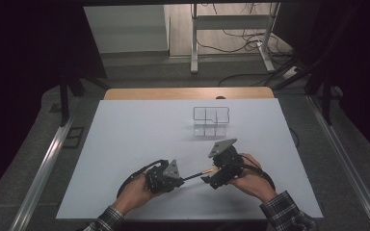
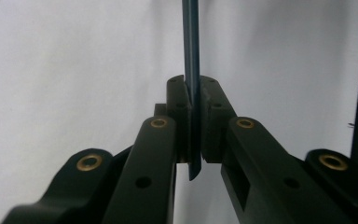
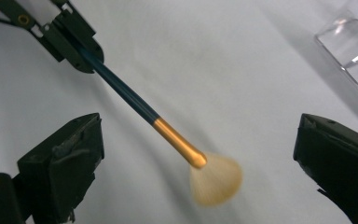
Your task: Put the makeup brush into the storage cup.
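left tongs (image 1: 179,181) near the desk's (image 1: 125,144) front edge are clenched on the brush (image 3: 168,135) handle, holding it above the white top. right tongs (image 1: 211,177) are released, jaws wide around the bristles. beyond, open desk, then a clear organizer (image 1: 211,121).

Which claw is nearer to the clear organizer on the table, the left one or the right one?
Right. The right claw is open just below the clear organizer in the high view, apart from it. The left claw is farther down and left, shut on the brush handle.
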Demonstrator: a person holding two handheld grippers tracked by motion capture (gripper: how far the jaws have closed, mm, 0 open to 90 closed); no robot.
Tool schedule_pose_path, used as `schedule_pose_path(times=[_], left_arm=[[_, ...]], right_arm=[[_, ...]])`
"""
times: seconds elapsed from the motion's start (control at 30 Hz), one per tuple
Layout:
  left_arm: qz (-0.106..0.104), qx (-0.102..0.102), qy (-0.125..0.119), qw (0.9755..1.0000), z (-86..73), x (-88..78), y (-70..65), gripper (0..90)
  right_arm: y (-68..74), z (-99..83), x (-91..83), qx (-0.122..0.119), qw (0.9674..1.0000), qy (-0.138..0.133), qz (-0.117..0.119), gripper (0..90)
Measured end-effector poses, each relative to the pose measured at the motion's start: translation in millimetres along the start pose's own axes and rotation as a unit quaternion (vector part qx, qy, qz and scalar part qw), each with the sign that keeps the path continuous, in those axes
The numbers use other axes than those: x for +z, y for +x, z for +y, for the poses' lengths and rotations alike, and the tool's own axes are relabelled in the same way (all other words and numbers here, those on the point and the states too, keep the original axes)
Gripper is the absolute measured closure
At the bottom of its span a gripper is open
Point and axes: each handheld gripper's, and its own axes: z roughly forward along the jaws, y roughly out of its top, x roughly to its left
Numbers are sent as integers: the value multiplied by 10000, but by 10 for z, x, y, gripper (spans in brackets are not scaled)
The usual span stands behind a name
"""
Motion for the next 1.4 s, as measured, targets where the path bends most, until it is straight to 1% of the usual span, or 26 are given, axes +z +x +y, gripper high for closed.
schedule_pose_path(times=[0.1,0.2,0.27,0.37,0.43,0.53,0.57,0.6,0.63,0.77,0.87,0.97,1.0,1.07,1.1,1.13,1.17,1.23,1.3,1.4], left_arm=[[-26,-194,-33,9998,-44,-12,32,846],[-12,-317,-113,9994,-82,-44,64,846],[-21,-423,-189,9989,-116,-84,83,846],[-42,-514,-304,9982,-163,-123,98,845],[-11,-575,-354,9977,-196,-153,114,845],[24,-681,-478,9965,-245,-200,143,845],[19,-754,-559,9956,-257,-210,143,844],[18,-907,-726,9932,-268,-211,129,844],[31,-908,-726,9932,-275,-225,133,845],[23,-977,-882,9913,-294,-261,100,844],[14,-992,-955,9905,-303,-277,76,844],[14,-1044,-1088,9886,-307,-294,52,844],[24,-1028,-1128,9883,-306,-305,45,844],[11,-1062,-1220,9868,-295,-308,27,844],[-12,-1050,-1256,9865,-290,-313,25,844],[-17,-1050,-1277,9862,-289,-313,23,844],[-24,-1057,-1314,9857,-284,-312,18,844],[-21,-1069,-1374,9847,-276,-313,10,844],[-21,-1095,-1441,9835,-266,-316,2,844],[-6,-1103,-1556,9816,-251,-331,-7,844]], right_arm=[[-15,-45,-21,190,9997,-92,-90,9],[-22,-100,-34,305,9993,-189,-143,1],[-27,-140,-35,324,9989,-254,-210,0],[-29,-196,-40,345,9986,-332,-243,0],[-28,-235,-46,346,9980,-416,-328,0],[-28,-285,-63,455,9968,-553,-342,0],[-28,-297,-69,483,9966,-579,-346,0],[-29,-308,-75,510,9962,-613,-355,0],[-31,-322,-84,560,9957,-660,-338,0],[-26,-346,-109,667,9948,-729,-238,0],[-15,-347,-123,805,9929,-866,-130,0],[-3,-337,-130,835,9920,-941,-84,0],[0,-333,-130,849,9917,-963,-69,0],[7,-323,-133,919,9903,-1044,-18,0],[8,-316,-133,949,9898,-1058,15,0],[12,-301,-138,1010,9887,-1105,71,0],[10,-296,-140,1018,9885,-1115,92,4],[20,-267,-149,1168,9864,-1139,200,11],[33,-246,-154,1268,9849,-1161,208,10],[49,-222,-148,1308,9835,-1214,293,3]])
